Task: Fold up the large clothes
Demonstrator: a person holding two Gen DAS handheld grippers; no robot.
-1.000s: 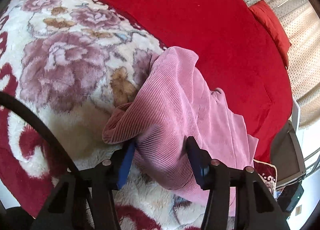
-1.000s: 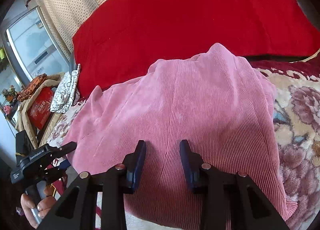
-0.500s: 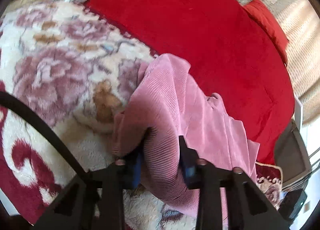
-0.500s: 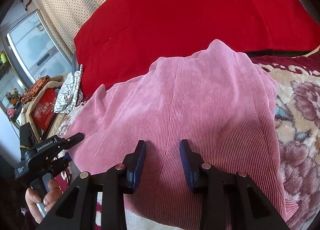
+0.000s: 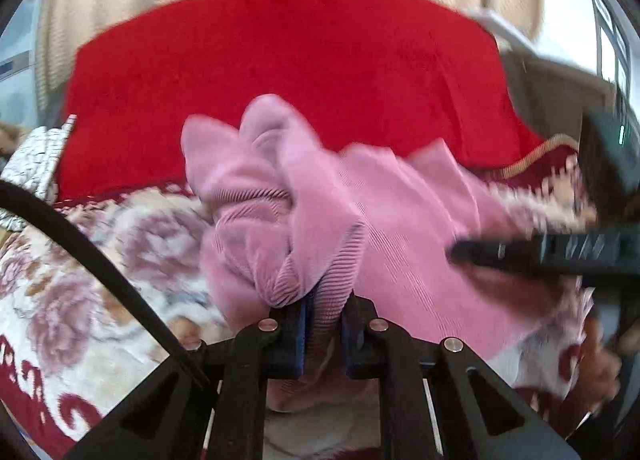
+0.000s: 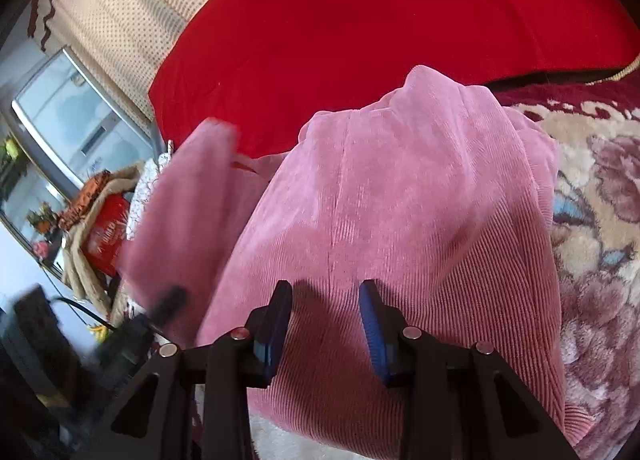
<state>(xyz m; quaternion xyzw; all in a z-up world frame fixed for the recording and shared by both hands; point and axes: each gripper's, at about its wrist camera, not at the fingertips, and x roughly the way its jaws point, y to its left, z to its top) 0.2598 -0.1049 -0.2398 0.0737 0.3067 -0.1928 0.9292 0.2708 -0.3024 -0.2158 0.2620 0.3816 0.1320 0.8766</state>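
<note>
Left claw (image 5: 323, 314): we had it pinched tight on a bunched fold of the pink corduroy garment (image 5: 280, 211); its jaws had just been closing, with the cloth between them.
Right claw (image 6: 325, 320): we had it partly spread, jaws hovering just over the garment (image 6: 400, 219), no cloth pinched that we could see.
Where the garment was: lying on the floral blanket (image 5: 80, 280) on the bed, its far edge up against the red cover (image 6: 360, 19).
Which way it ran: in the right wrist view its seam ran straight away from us toward the red cover; we couldn't tell the full long axis, since the left end was lifted and blurry.
Containers: a red box (image 6: 106, 236) sat off to the left in beige cloth; contents we couldn't make out.
</note>
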